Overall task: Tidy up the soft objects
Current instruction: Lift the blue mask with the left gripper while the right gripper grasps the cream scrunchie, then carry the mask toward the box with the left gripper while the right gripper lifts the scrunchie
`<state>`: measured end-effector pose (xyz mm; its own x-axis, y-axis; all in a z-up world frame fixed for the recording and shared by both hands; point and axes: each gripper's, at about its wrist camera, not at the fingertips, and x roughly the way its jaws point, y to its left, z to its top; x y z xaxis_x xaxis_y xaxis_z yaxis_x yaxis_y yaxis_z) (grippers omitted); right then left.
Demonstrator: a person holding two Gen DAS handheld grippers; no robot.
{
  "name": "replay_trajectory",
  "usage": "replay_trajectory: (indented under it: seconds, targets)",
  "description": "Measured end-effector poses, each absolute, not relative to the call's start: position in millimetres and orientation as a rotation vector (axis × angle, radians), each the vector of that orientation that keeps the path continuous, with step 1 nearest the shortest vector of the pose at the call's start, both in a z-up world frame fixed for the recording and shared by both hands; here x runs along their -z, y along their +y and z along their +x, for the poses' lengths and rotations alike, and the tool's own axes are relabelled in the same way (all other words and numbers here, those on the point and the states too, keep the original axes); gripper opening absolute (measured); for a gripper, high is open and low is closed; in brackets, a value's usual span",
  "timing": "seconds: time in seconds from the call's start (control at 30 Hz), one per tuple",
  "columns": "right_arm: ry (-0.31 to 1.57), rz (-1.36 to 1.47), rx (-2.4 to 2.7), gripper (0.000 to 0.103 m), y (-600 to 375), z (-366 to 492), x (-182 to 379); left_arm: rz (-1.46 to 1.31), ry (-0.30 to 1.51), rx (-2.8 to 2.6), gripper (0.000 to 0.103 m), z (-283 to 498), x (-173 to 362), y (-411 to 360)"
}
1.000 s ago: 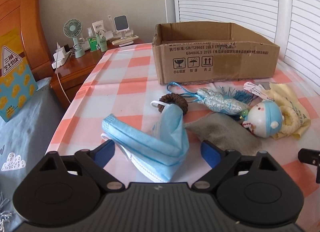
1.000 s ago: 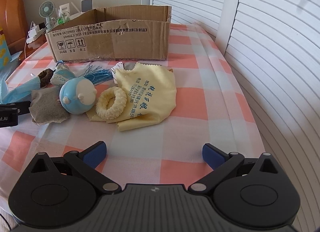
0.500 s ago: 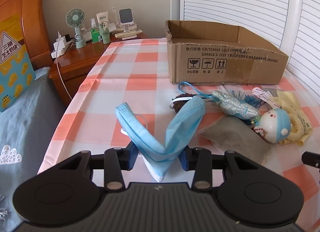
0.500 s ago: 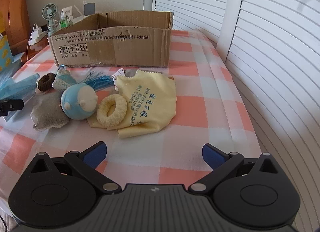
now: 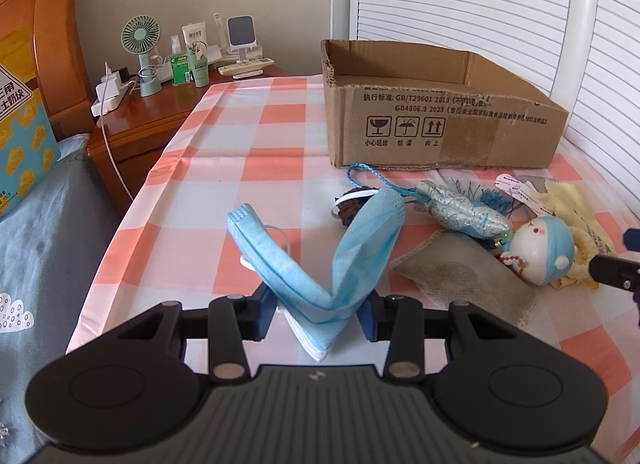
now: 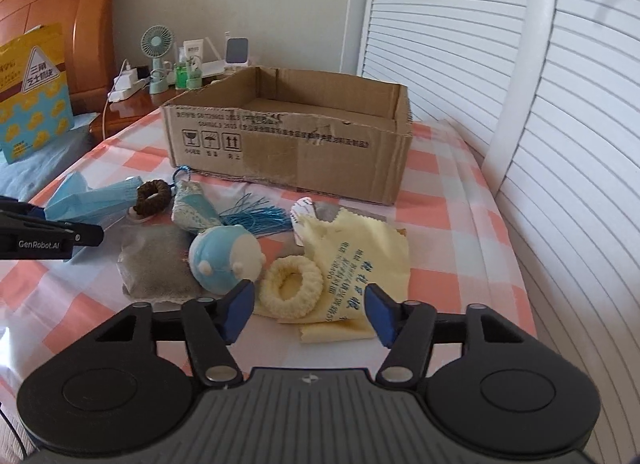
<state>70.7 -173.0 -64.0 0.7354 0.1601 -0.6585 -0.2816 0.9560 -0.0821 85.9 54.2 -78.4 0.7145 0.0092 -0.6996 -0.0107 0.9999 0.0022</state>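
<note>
Cardboard box (image 6: 288,132) looks empty, so nothing is sorted yet. Left gripper (image 5: 320,310) is clamped on the blue face mask (image 5: 320,256), in front of the box. Right gripper (image 6: 310,310) jaws are closing with the cream scrunchie (image 6: 292,282) and yellow cloth (image 6: 360,256) between them, not pinched. Plush toy (image 6: 226,256), sachet and pouch lie loose beside the box.

"GB4806.9 2023" on cardboard box (image 5: 440,120), "GenRobot.AI" on left gripper (image 6: 40,242)

A home bedroom was indicated by a wooden headboard (image 5: 52,24), a cluttered nightstand (image 5: 160,112) and louvred wardrobe doors (image 6: 560,104).
</note>
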Motion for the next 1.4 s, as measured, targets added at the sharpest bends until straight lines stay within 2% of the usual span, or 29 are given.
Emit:
replay_trajectory:
  seconds: [0.03, 0.3, 0.37, 0.43, 0.57, 0.93, 1.13, 1.17, 1.23, 1.27, 1.3, 1.4]
  targets:
    - [0.707, -0.204, -0.253, 0.052, -168.0, 71.9, 65.8, -0.003, 0.775, -0.010, 0.041, 85.8, 78.5, 54.2]
    - [0.708, -0.301, -0.251, 0.050, -153.2, 78.3, 78.2, -0.011, 0.779, -0.016, 0.041, 89.1, 79.7, 55.6]
    - [0.712, -0.309, -0.250, 0.036, -153.5, 77.9, 79.4, -0.022, 0.781, -0.012, 0.040, 90.2, 79.7, 56.5]
    - [0.706, -0.297, -0.261, 0.034, -155.4, 75.2, 76.8, -0.027, 0.772, -0.006, 0.034, 89.5, 78.5, 57.0]
    - [0.689, -0.295, -0.256, 0.034, -157.6, 69.6, 70.4, -0.024, 0.760, 0.002, 0.028, 87.1, 74.5, 58.4]
    - [0.710, -0.284, -0.264, 0.034, -169.6, 34.1, 55.1, 0.015, 0.737, 0.162, 0.028, 56.5, 54.5, 63.0]
    - [0.774, -0.249, -0.273, 0.035, -177.0, 23.2, 66.2, 0.002, 0.778, 0.179, 0.030, 44.6, 73.4, 66.0]
    - [0.781, -0.242, -0.276, 0.035, -177.7, 22.3, 67.8, -0.015, 0.789, 0.174, 0.034, 44.3, 77.4, 67.6]
    - [0.785, -0.235, -0.277, 0.038, -178.7, 21.5, 70.8, -0.048, 0.778, 0.178, 0.049, 41.4, 83.4, 70.1]
    - [0.787, -0.232, -0.276, 0.039, -179.0, 21.5, 71.5, -0.057, 0.761, 0.181, 0.071, 39.2, 84.3, 70.5]
    - [0.787, -0.227, -0.275, 0.039, -179.4, 21.3, 71.8, -0.064, 0.760, 0.172, 0.087, 38.3, 85.4, 70.1]
    - [0.787, -0.210, -0.277, 0.044, -181.0, 21.0, 72.3, -0.068, 0.758, 0.123, 0.090, 37.9, 89.5, 69.0]
